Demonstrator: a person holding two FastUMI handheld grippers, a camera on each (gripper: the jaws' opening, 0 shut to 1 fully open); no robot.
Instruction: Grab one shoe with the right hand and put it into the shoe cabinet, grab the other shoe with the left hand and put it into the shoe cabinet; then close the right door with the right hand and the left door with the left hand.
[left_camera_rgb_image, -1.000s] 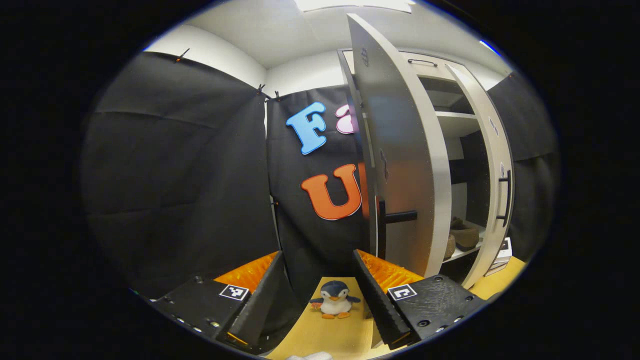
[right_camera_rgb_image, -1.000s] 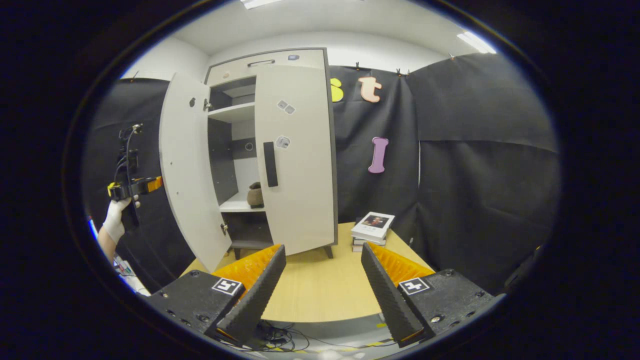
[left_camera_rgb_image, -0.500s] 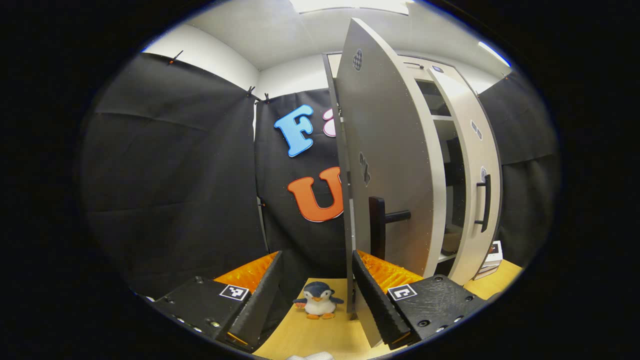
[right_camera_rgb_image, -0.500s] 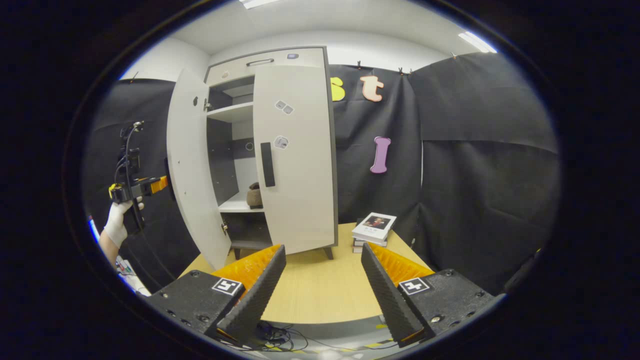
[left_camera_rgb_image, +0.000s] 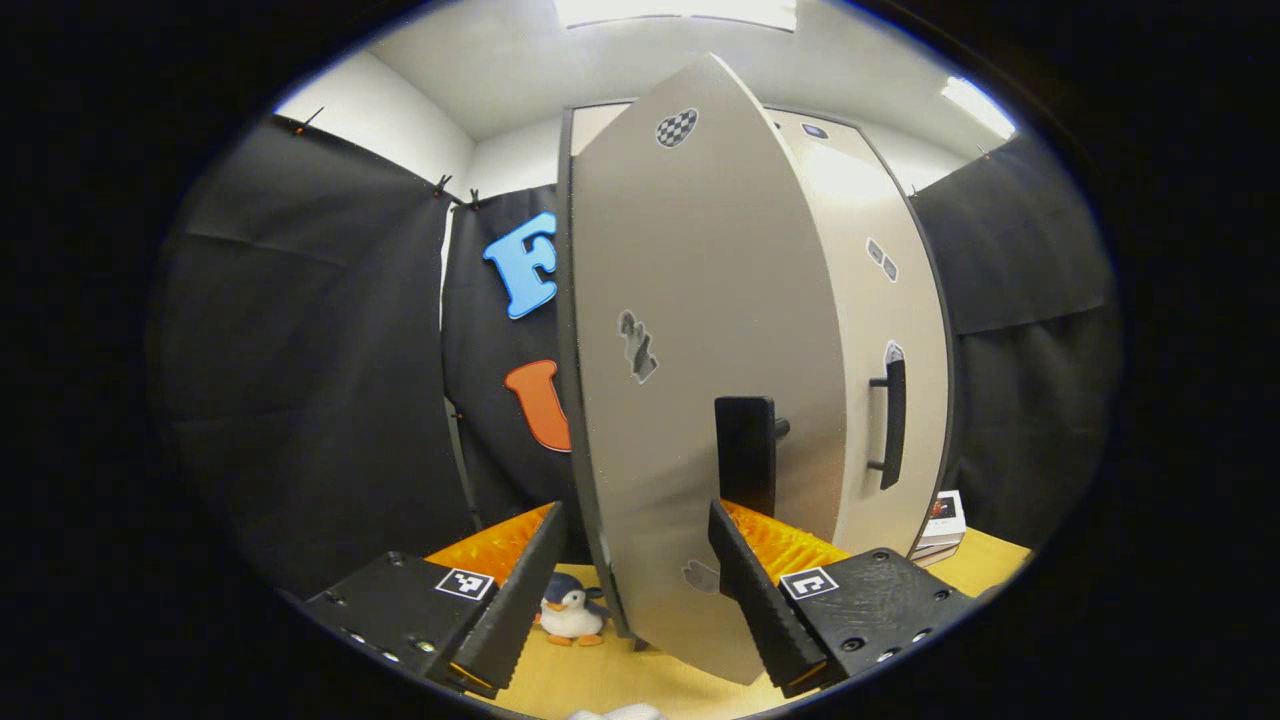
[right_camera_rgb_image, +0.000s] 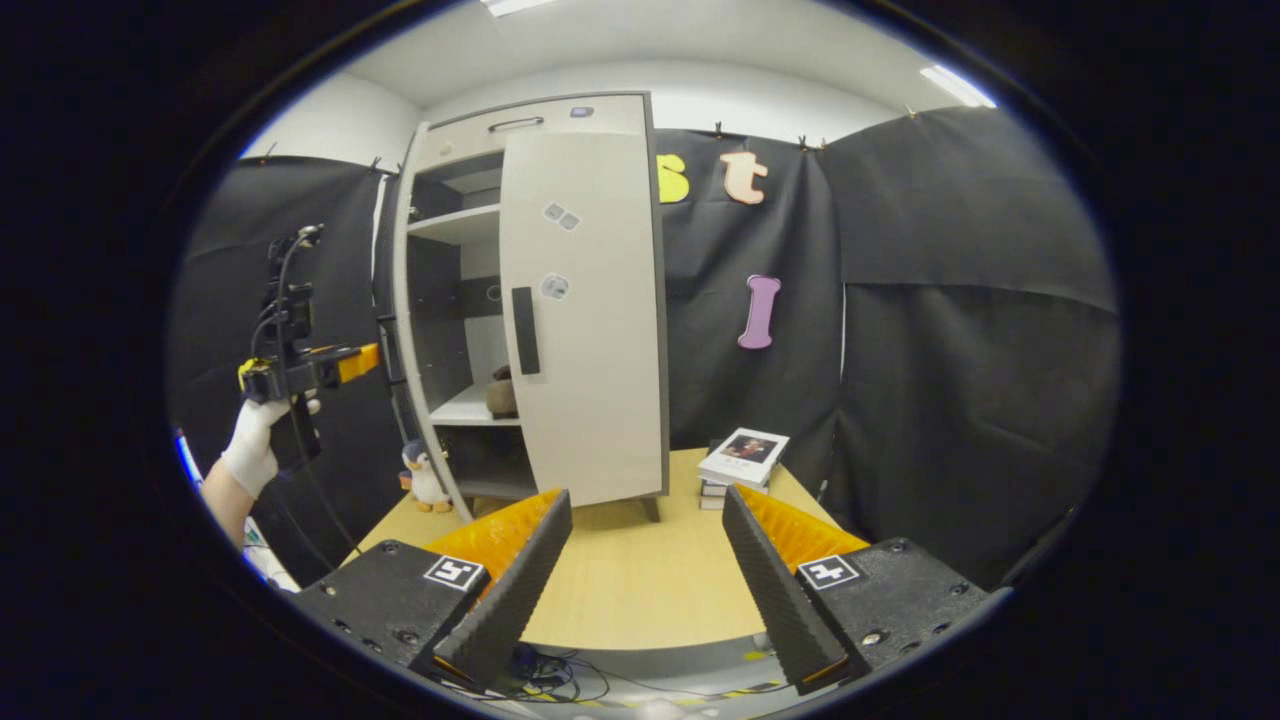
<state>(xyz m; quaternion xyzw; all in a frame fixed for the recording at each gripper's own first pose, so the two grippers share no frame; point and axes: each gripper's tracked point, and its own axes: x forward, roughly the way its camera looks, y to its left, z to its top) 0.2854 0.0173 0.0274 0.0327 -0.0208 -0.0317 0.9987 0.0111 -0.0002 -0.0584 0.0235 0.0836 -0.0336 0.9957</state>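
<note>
Shoe cabinet (right_camera_rgb_image: 560, 300): stands on the worktop (right_camera_rgb_image: 620, 590). Right door (right_camera_rgb_image: 585, 320) shut; left door (left_camera_rgb_image: 690, 400) part open, seen edge-on in the right gripper view.

Shoe (right_camera_rgb_image: 498, 392): on the lower shelf inside; the right gripper view shows it through the gap, while the left door screens the interior in the left gripper view.

Left gripper (left_camera_rgb_image: 635, 590): fingers spread, holding nothing, close before the left door below its handle (left_camera_rgb_image: 745, 450). In the right gripper view a gloved hand (right_camera_rgb_image: 250, 450) holds it.

Right gripper (right_camera_rgb_image: 645, 590): fingers spread, empty, over the worktop well back from the cabinet.

Penguin toy (left_camera_rgb_image: 568, 612): beside the cabinet's left foot.

Books (right_camera_rgb_image: 742, 462): stacked right of the cabinet.
</note>
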